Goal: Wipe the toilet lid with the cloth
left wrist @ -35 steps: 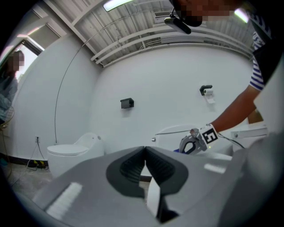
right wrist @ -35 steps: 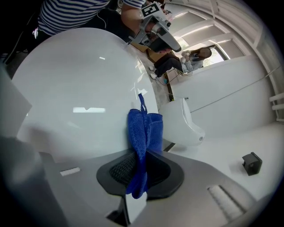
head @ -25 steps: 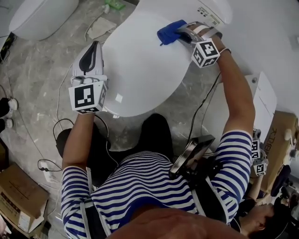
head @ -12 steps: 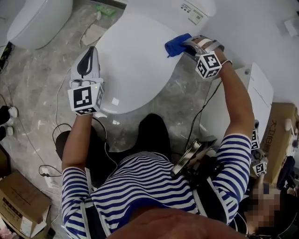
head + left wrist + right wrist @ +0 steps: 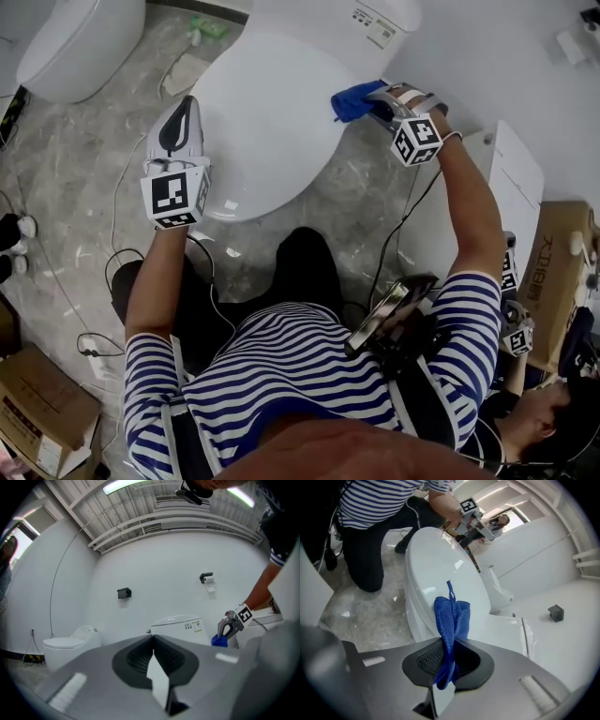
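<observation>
The right tongs (image 5: 378, 101) are clamped on the blue cloth (image 5: 354, 99), held at the right rear edge of the toilet lid (image 5: 253, 131), near the tank (image 5: 347, 19). The lid's long axis runs from the tank toward the person, so nearly all of it lies left of the cloth and nearer. The left tongs (image 5: 180, 127), closed on nothing, are by the lid's left rim.

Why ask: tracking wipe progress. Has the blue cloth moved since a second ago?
Yes. The blue cloth slid to the right edge of the toilet lid.

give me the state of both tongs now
Left tongs: closed, empty.
Right tongs: closed on the cloth.
</observation>
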